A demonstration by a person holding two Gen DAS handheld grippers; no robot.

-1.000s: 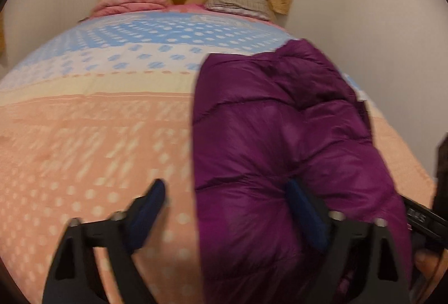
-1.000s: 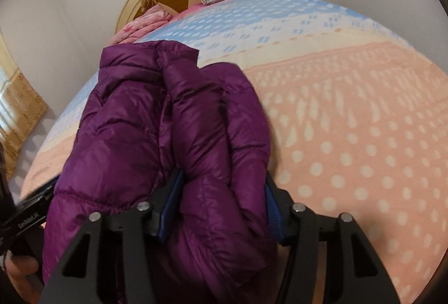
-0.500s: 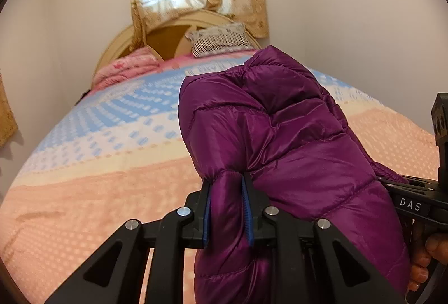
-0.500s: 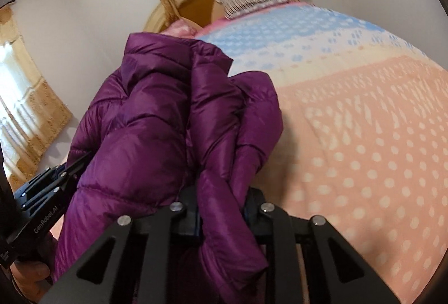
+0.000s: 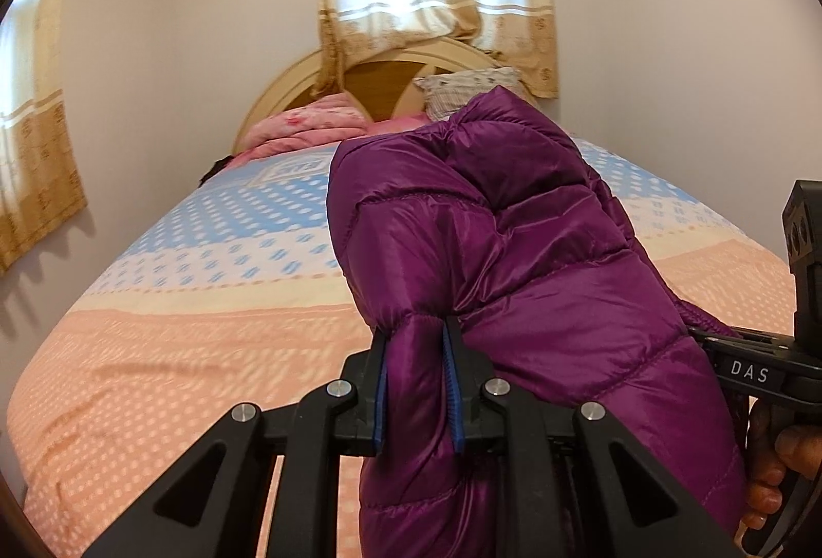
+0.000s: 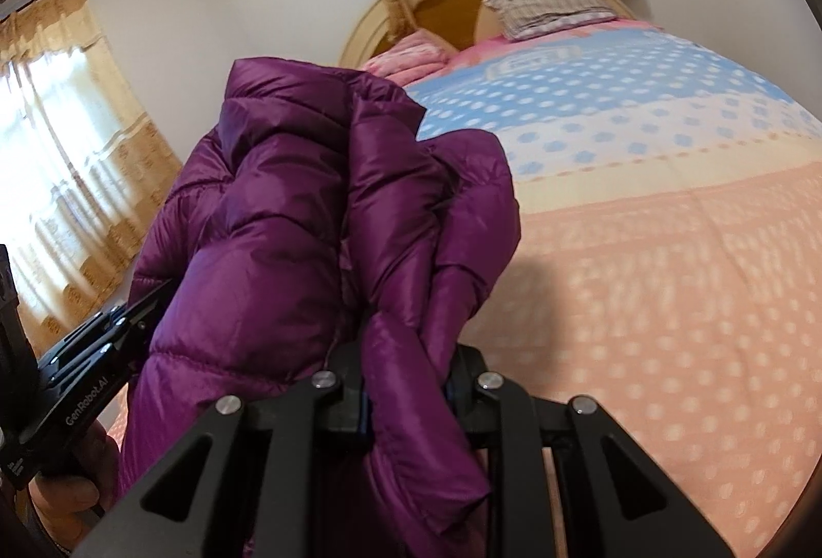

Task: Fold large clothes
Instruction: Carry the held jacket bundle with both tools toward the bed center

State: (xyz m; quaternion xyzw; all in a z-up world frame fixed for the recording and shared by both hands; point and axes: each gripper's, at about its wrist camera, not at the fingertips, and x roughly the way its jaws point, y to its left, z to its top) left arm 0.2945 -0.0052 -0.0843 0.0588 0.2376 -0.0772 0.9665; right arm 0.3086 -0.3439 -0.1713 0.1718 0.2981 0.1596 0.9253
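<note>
step: lifting puffy purple quilted jacket (image 5: 514, 260) above dotted peach-and-blue bedspread (image 5: 205, 301) | left gripper (image 5: 417, 383), right gripper (image 6: 406, 383): both clamped on jacket fabric | next: probably lay flat, fold over

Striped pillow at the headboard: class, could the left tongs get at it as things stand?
Probably not. The left tongs are shut on a fold of the puffy purple quilted jacket, which bulges between them and the striped pillow. The pillow lies at the far end of the bed.
</note>
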